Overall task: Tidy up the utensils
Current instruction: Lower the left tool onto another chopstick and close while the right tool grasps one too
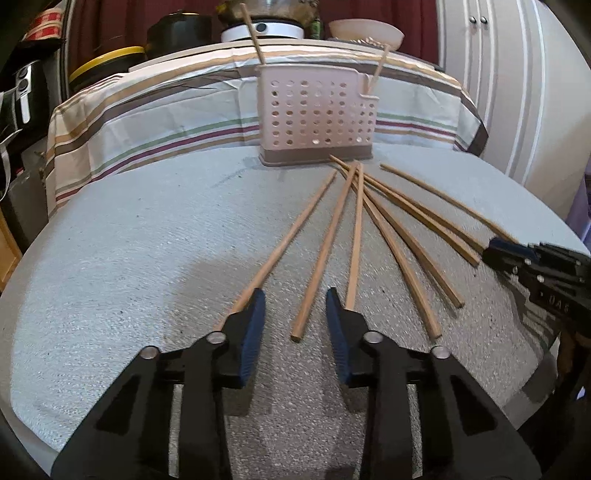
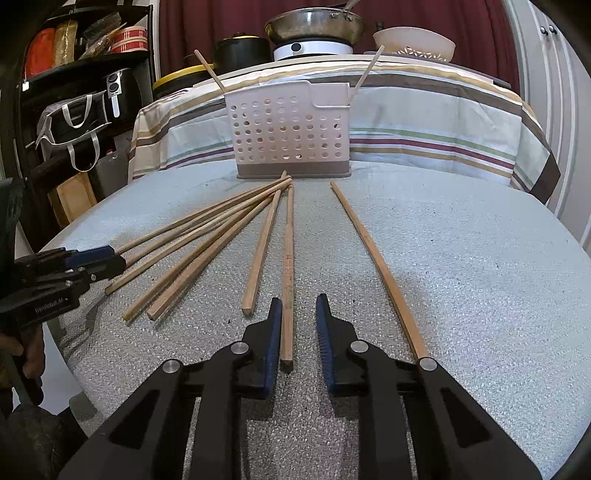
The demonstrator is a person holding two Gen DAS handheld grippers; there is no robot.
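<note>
Several wooden chopsticks point(image 1: 388, 229) lie fanned out on the grey table point(image 1: 147, 258) before a pink perforated utensil holder point(image 1: 317, 118). Two chopsticks point(image 1: 253, 33) stand in the holder point(image 2: 291, 133). My left gripper point(image 1: 295, 295) is low over the table with its blue pads apart. One chopstick point(image 1: 317, 266) lies between them untouched. My right gripper point(image 2: 299, 300) straddles another chopstick point(image 2: 288, 258), which runs close beside the left pad; the right pad stands clear of it. Each gripper shows in the other's view: the right gripper point(image 1: 495, 251) and the left gripper point(image 2: 107, 258).
A striped cloth point(image 1: 166, 110) covers the raised surface behind the holder, carrying a pan on a cooker point(image 2: 314, 26), a bowl point(image 2: 413, 42) and a black pot point(image 2: 240, 50). Shelves with bags point(image 2: 74, 122) stand at the left. A hand point(image 2: 22, 354) grips the left tool.
</note>
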